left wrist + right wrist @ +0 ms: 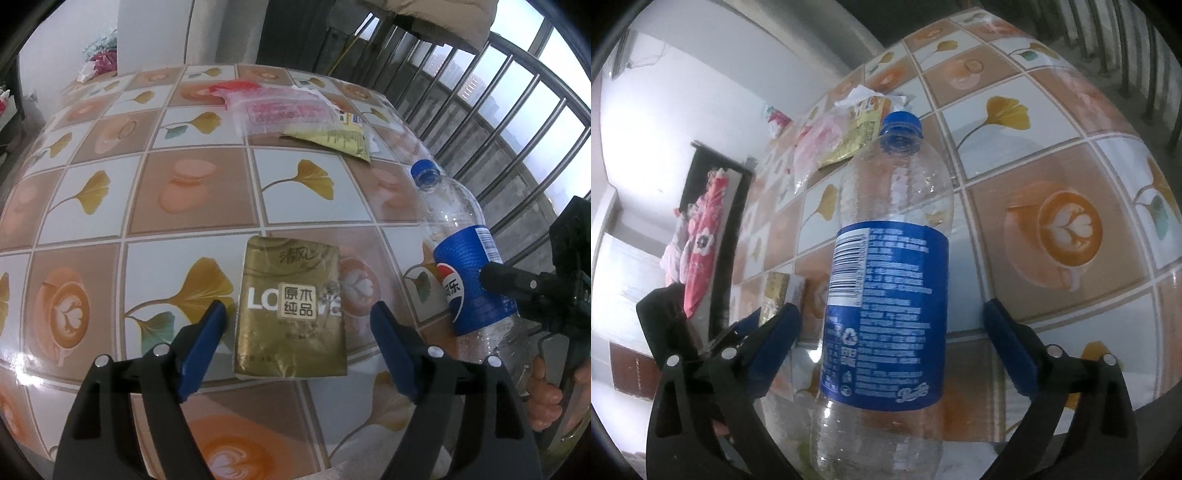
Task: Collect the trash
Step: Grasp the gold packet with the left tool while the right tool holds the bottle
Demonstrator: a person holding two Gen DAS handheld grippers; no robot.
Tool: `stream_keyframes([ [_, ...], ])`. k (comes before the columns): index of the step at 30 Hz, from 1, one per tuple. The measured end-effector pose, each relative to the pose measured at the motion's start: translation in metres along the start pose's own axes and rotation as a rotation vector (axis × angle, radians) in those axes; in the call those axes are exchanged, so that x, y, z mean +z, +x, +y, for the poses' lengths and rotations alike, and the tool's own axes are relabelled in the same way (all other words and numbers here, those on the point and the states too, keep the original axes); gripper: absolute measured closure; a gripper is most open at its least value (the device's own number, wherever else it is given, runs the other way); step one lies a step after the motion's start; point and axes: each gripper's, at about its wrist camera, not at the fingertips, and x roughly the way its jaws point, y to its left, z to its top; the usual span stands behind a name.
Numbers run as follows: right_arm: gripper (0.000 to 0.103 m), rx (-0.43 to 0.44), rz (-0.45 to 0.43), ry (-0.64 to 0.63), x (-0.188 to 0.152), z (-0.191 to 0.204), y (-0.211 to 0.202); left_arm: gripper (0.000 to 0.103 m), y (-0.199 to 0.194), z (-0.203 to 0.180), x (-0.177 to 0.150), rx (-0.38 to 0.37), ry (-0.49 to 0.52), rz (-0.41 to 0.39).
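Note:
A gold tissue pack (pixel 291 308) lies flat on the patterned table (pixel 199 206). My left gripper (pixel 299 328) is open, its blue fingers on either side of the pack, not touching it. An empty Pepsi bottle (pixel 886 280) with a blue cap lies on the table's right side; it also shows in the left wrist view (pixel 465 266). My right gripper (pixel 892 341) is open, its fingers on either side of the bottle's label with gaps on both sides. A clear plastic bag (pixel 284 110) and a yellow wrapper (pixel 332 138) lie at the far side.
A metal railing (pixel 498 122) runs along the table's right edge. A pink floral bundle (pixel 701 240) lies beyond the table's left edge. The gold pack also shows in the right wrist view (pixel 781 291), left of the bottle.

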Motion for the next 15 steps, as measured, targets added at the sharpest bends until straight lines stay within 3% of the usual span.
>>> stream_keyframes([
  [8,0.008,0.041,-0.033,0.030,-0.0037,-0.0099,-0.0046,0.025,-0.0010,0.0029,0.0000,-0.016,-0.019,-0.004],
  [15,0.008,0.023,-0.035,0.006,-0.0051,-0.0083,-0.0069,0.025,-0.0015,0.0033,0.0002,-0.019,-0.022,-0.006],
])
